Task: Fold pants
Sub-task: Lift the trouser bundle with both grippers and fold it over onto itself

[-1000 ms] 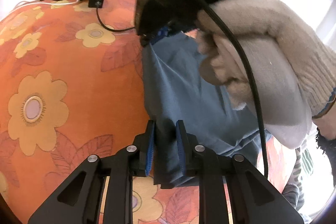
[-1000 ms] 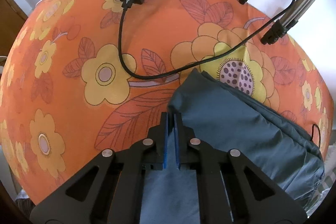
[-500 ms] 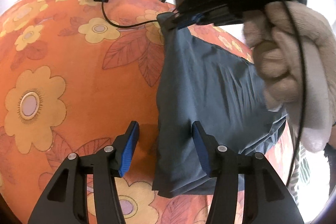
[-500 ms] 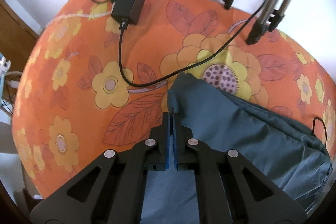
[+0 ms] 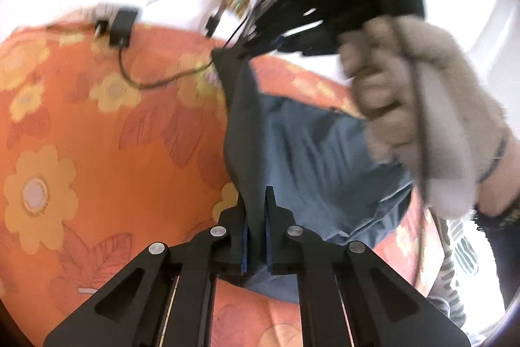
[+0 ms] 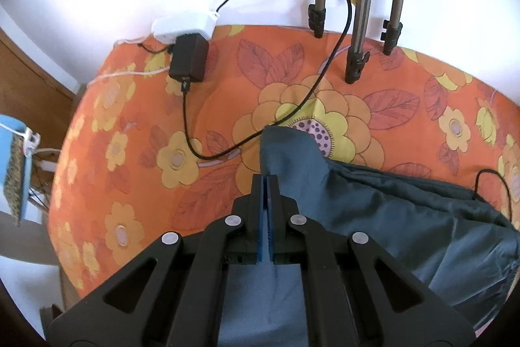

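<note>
At the lower centre of the left wrist view, the left gripper [image 5: 256, 230] has just closed onto the pants [image 5: 312, 152], which it straddled half a second ago. The right gripper [image 6: 267, 210] still pinches their far corner, both lifting one edge off the orange cloth [image 6: 136, 171], so a fold looks ready to start.
</note>
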Available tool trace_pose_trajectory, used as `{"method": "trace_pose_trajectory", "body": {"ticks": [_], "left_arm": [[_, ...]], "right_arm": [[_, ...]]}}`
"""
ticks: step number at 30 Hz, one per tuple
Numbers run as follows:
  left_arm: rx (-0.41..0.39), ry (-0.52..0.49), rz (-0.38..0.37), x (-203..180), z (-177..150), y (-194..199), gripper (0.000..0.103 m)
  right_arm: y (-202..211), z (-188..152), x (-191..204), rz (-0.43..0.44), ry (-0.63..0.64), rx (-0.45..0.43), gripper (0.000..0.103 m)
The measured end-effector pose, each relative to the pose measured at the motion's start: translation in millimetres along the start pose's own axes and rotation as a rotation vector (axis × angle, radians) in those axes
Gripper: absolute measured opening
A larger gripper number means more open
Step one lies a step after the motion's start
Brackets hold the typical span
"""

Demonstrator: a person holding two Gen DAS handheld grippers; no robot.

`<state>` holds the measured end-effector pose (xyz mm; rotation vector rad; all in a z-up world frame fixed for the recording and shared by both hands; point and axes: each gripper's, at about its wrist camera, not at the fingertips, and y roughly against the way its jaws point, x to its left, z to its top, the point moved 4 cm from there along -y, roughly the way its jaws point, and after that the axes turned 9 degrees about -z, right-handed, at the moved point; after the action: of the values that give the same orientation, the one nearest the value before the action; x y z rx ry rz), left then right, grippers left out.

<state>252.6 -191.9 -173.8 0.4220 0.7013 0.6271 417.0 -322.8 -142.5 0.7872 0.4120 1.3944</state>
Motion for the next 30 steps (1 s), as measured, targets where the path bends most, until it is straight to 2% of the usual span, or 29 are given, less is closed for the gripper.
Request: {"method": "trace_pose_trajectory", "body": {"ticks": [2,6,7,10,13,17,21,22,23,24,26,30], "left_arm": [[-0.011,-0.018,-0.006,-5.2,-0.8,4.8,0.006],[0.016,0.023,-0.012,3.5,-9.0,-2.7,0.006],[0.021,0.039,-0.017,6.5,-10.8,-4.3,0.006],[0.017,0.038,-0.023,9.2,-6.2,-4.8,0.006],[0.003,0.02,-0.033,3.7,-1.9,-2.9,0.006],[0.007,0.003,-0.04,-3.2,-1.1,-5.8,0.006],[0.005,-0.004,-0.046,-5.7,-0.3,-3.9,0.006],[0.002,-0.004,-0.046,-5.7,0.2,-2.5,0.006],[0.001,-0.005,-0.048,-4.4,-0.4,1.0,0.006],[-0.001,-0.005,-0.049,-2.6,0.0,3.3,0.006],[-0.008,-0.002,-0.051,-1.8,1.7,8.4,0.005],[-0.044,-0.02,-0.041,0.3,6.2,23.2,0.005]], "right_arm": [[-1.4,-0.4,2.8,0.008,0.004,0.004,0.002],[-20.2,-4.4,17.0,0.003,0.039,0.061,0.003],[-26.2,-5.3,21.5,-0.014,0.054,0.084,0.01],[-34.7,-4.6,34.0,-0.092,0.115,0.092,0.046],[-43.9,-4.0,45.4,-0.18,0.189,0.116,0.049],[-56.5,-7.4,62.1,-0.207,0.256,0.181,0.049],[-70.3,-5.4,60.9,-0.296,0.282,0.202,0.049],[-72.2,-5.6,57.6,-0.287,0.266,0.209,0.04],[-72.3,-6.3,55.4,-0.276,0.26,0.211,0.018],[-71.8,-7.6,53.0,-0.263,0.254,0.214,0.009],[-63.4,-7.4,46.4,-0.222,0.214,0.186,0.005],[-33.2,1.9,38.5,-0.135,0.138,0.105,0.003]]}}
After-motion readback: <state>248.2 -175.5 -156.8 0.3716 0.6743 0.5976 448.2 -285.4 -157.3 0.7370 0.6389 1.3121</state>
